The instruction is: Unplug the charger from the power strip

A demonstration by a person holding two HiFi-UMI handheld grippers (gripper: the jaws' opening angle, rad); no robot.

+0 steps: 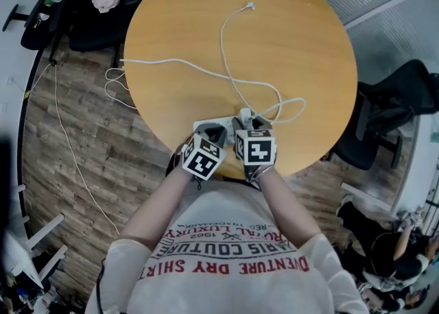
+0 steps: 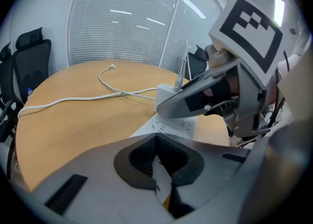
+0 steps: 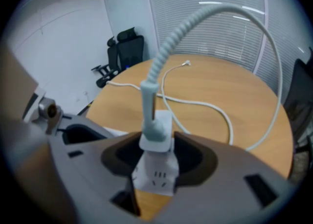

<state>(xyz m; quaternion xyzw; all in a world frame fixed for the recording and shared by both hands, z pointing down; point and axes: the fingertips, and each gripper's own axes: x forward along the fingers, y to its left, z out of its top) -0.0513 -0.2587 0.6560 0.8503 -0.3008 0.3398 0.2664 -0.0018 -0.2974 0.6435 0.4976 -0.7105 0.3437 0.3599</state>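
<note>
The right tongs, jaws spread wide, straddle the white charger. One pad sits on each side of its body, close beside it but not pressing, so nothing is gripped yet. The charger stands upright between those jaws, plugged into the white power strip, which lies directly beneath them on the round wooden counter. Its white cable rises from the top of the plug, arcs over the right tongs and trails across the counter beyond them.

The left tongs, just beside the right pair, have their jaws together, tips meeting over the near end of the power strip. They seem to pin it down, though contact is not certain.

Judged step: the approach looks complete and the grasp is about to be made. The next move calls for closing the right jaws squarely on the charger's body. Then comes a straight pull up out of the socket while the left tongs stop the strip from lifting.
</note>
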